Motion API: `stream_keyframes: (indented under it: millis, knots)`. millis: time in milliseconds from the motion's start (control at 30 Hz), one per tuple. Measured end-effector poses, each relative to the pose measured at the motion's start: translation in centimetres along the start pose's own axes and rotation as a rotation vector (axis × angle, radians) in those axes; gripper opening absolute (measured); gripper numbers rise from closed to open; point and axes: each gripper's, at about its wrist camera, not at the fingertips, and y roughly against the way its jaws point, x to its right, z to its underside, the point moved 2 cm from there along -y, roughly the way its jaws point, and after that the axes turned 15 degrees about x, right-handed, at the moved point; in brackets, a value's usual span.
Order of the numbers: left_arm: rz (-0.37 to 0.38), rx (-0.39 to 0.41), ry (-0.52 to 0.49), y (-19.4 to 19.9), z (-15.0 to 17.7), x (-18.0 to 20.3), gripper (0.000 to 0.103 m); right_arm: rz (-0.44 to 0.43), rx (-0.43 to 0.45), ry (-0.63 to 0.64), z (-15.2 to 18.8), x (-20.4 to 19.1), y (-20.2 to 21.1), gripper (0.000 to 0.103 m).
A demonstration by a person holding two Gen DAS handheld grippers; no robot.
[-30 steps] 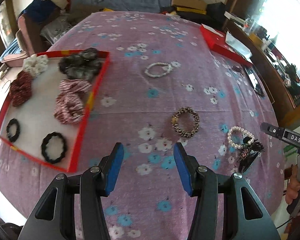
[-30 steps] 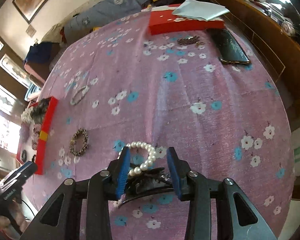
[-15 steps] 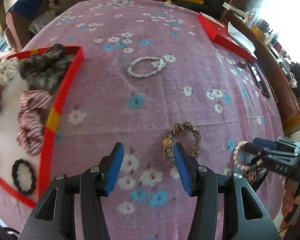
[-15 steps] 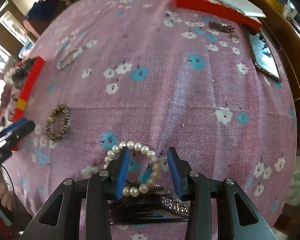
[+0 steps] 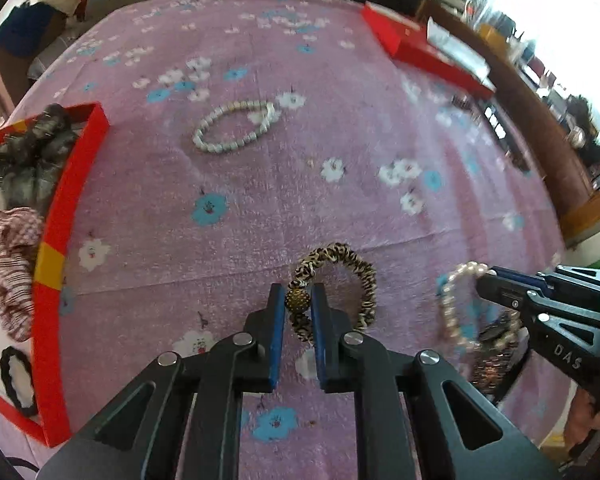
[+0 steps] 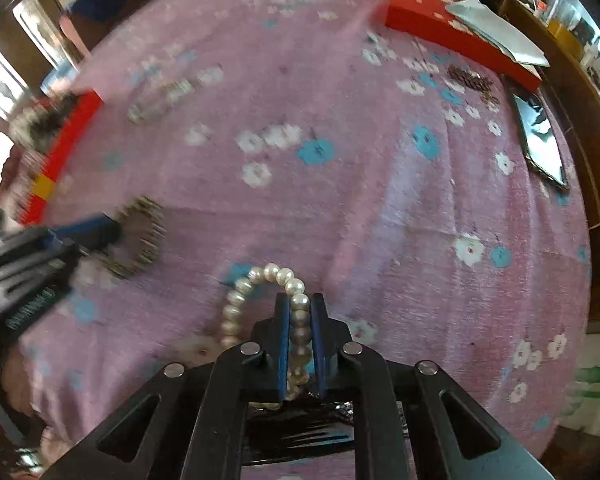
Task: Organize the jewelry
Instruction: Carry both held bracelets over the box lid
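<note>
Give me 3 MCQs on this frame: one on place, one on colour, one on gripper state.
1. Where is the white bead bracelet?
A) in the red tray B) on the cloth beyond the left gripper C) in the right gripper
2. Colour of the tray rim?
A) red B) green C) white
3. The left gripper is:
A) open wide B) shut on nothing C) shut on the leopard bracelet

Key: B, it lies loose on the pink cloth; A, red with a yellow patch; C, its gold bead sits between the pads.
</note>
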Motion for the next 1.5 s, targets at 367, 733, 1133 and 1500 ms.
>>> stream_keyframes:
  millis: [367,733,1133,1500]
  knots:
    - [0.041,0.101,0.103,8.7,0.6,-1.5,0.012,-0.153,0.199,-0.166,-1.7,-2.0,6.3,0.011]
    - [0.002,0.104,0.136,10.8,2.5,-1.9,0.012,-0.182,0.202,-0.219,-0.1,-2.0,7.1,0.011]
    - [-0.004,0.128,0.121,12.3,3.0,-1.7,0.012,-0.180,0.189,-0.224,1.4,-3.5,7.7,0.011]
    - [-0.098,0.181,0.187,15.5,2.4,-9.5,0.012,-0.187,0.201,-0.177,-0.1,-8.2,7.6,0.011]
